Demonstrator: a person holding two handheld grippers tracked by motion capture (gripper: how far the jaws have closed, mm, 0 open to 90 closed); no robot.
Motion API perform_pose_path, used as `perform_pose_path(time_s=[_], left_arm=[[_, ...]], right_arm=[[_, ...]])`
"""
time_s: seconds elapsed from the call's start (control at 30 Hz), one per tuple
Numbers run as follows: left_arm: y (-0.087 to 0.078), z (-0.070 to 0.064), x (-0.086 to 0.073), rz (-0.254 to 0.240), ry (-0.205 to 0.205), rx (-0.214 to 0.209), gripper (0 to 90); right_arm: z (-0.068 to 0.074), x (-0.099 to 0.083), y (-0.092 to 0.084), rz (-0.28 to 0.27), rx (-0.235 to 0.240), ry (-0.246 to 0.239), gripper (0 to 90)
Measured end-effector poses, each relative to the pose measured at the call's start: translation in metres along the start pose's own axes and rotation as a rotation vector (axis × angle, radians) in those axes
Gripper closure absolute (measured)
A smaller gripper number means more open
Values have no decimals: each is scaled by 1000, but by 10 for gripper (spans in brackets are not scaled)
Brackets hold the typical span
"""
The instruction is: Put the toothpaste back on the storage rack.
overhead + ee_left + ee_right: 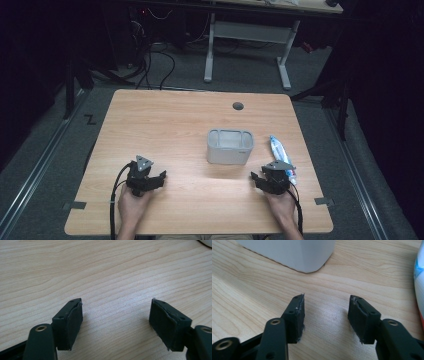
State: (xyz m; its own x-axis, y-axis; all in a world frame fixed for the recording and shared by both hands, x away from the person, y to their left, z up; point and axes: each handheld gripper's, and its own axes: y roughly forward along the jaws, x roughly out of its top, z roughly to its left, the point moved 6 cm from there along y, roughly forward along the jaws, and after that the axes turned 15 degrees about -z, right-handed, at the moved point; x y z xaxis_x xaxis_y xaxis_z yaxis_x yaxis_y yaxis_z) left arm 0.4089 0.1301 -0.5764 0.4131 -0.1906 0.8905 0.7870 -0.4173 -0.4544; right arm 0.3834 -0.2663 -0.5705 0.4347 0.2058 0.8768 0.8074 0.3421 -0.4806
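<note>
While you hold both tools low over the table (165,125), the grey bin (230,146) makes the best landmark: it stands a little right of the table's middle, upright, with its open top divided into compartments. Your right gripper (263,179) rests on the wood near the bin's front right corner, aimed up the table, and in the right gripper view that rounded corner of the bin (294,253) sits just beyond the jaws. Those jaws stand moderately apart, with bare wood and nothing else between the pads (360,321). Nearest to this gripper is the tube (282,159), a white and blue one lying flat to the right of the bin and well clear of it, running lengthwise up the table; its near end lies just beside the gripper's right side, and whether they touch cannot be told from above. In the right gripper view, the tube (419,290) shows as a white edge with blue and red print. Your left gripper (156,178) sits well to the left of the bin and nearer to you, jaws spread wide over empty wood, holding nothing, as the pads (75,323) in the left gripper view show.
</note>
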Motion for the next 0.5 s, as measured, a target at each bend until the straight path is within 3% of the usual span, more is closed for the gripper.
perform_pose_path(time_s=[0.27, 0.5], left_arm=[[0, 0, 0, -2, -5, 2, 278], [0, 0, 0, -2, -6, 2, 278]], right_arm=[[1, 1, -6, 9, -10, -14, 516], [-2, 5, -18, -18, 0, 17, 528]])
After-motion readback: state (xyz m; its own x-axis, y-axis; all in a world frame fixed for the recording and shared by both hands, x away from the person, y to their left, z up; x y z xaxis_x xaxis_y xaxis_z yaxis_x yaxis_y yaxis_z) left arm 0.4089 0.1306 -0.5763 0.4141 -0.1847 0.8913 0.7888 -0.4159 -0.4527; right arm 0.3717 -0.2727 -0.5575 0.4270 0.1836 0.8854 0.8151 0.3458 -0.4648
